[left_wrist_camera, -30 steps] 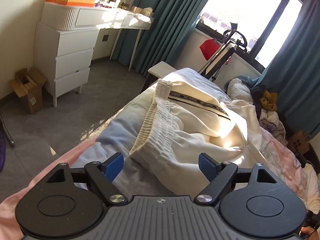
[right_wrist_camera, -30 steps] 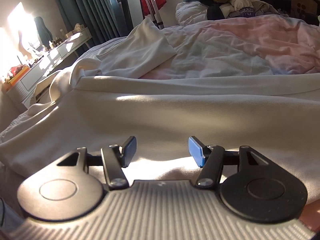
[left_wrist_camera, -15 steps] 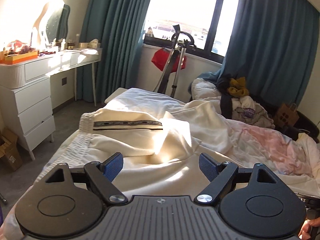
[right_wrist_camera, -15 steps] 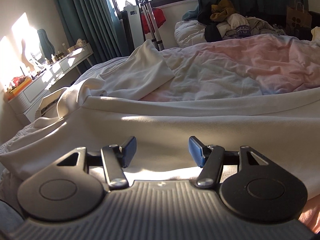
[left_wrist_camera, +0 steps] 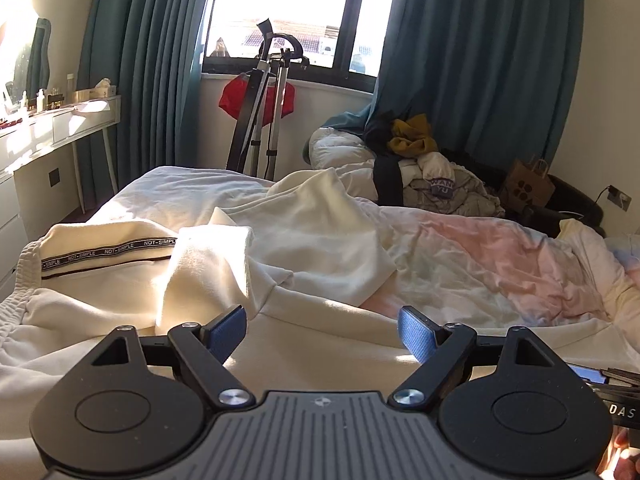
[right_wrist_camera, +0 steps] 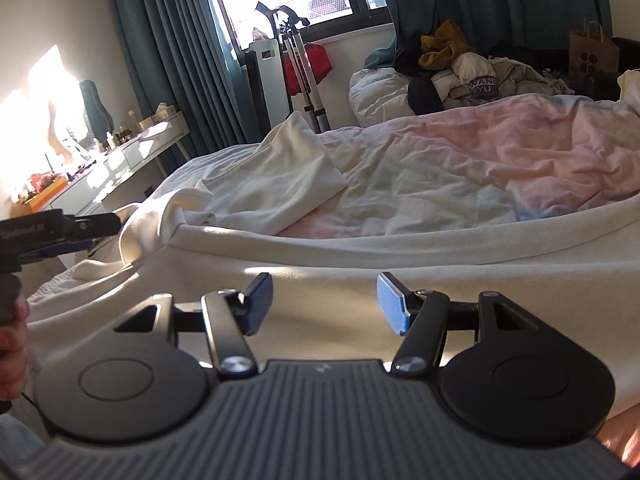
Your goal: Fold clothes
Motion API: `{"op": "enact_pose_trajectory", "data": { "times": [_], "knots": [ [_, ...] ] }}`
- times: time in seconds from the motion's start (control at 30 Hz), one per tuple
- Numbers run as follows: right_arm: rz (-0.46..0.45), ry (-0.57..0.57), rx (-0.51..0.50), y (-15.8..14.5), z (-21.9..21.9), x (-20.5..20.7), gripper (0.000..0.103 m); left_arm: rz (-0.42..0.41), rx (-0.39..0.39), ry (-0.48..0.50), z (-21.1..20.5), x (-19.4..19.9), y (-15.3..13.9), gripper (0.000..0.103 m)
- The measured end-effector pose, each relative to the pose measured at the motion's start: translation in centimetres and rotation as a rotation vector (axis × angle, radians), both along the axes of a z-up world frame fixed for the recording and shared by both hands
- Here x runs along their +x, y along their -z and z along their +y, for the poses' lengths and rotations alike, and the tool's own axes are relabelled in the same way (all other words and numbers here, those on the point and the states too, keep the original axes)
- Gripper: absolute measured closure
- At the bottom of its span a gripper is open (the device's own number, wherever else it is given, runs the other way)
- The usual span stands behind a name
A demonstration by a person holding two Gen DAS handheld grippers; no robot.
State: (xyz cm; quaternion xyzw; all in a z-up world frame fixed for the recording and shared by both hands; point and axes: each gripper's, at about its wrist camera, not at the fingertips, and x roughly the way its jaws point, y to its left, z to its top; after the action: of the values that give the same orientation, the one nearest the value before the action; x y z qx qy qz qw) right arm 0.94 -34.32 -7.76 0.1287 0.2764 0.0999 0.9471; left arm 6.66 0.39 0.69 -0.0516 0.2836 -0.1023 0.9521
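cream cotton trousers with a ribbed elastic waistband and a black lettered tape along the side lie rumpled across the near end of the bed, which is covered in a pink and pale blue quilt. one leg runs as a long smooth band across the foreground in the right wrist view; the other is thrown back in a loose peak toward the window. the waistband sits at the left edge of the bed, bunched and partly turned over.

left claw hovers just above the cream fabric with its blue pads standing wide apart and nothing between them. right claw is likewise spread, empty, low over the flat leg. the left tool also shows at the left edge of the right wrist view, held in a hand.

the garment is not in a neat fold: the legs lie apart and the middle is heaped. this would fit a stage of laying the trousers out flat, or a pause between folds with both tools let go; the pictures do not settle which. i judge that whatever comes next calls for each claw to pinch a single clean edge, hem or waistband, rather than a bunch of layers, since the soft cloth will drag and wrinkle if caught in the heap.

a pile of other clothes sits at the far end of the bed by the teal curtains.
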Motion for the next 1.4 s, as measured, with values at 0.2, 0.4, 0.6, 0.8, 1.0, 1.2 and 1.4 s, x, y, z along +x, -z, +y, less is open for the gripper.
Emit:
{"op": "enact_pose_trajectory", "data": {
  "times": [0.2, 0.4, 0.6, 0.8, 1.0, 1.2, 1.4],
  "knots": [
    [0.07, 0.038, 0.061, 1.1, -1.3, 1.4, 0.041, 0.058, -0.049, 0.002, 0.7, 4.1, 2.6, 0.019],
    [0.077, 0.007, 0.012, -0.9, 0.2, 8.1, 0.041, 0.115, -0.098, -0.007, 1.8, 7.8, 4.8, 0.019],
    [0.096, -0.059, 0.04, -2.2, 4.5, 20.8, 0.041, 0.067, -0.084, -0.026, 3.1, 8.7, 6.3, 0.019],
    [0.07, -0.04, -0.054, -2.9, 11.0, 35.0, 0.042, 0.005, -0.131, -0.029, 4.0, 9.3, 7.9, 0.019],
    [0.12, 0.102, -0.192, -1.1, 13.9, 46.7, 0.042, -0.056, -0.167, -0.004, 4.5, 9.8, 9.1, 0.018],
    [0.211, 0.107, -0.223, 1.5, 14.5, 50.3, 0.05, -0.07, -0.247, 0.004, 5.7, 10.2, 9.8, 0.018],
    [0.196, 0.044, -0.231, -1.0, 14.5, 46.9, 0.093, -0.072, -0.278, -0.001, 6.1, 10.1, 9.7, 0.018]
  ]
}}
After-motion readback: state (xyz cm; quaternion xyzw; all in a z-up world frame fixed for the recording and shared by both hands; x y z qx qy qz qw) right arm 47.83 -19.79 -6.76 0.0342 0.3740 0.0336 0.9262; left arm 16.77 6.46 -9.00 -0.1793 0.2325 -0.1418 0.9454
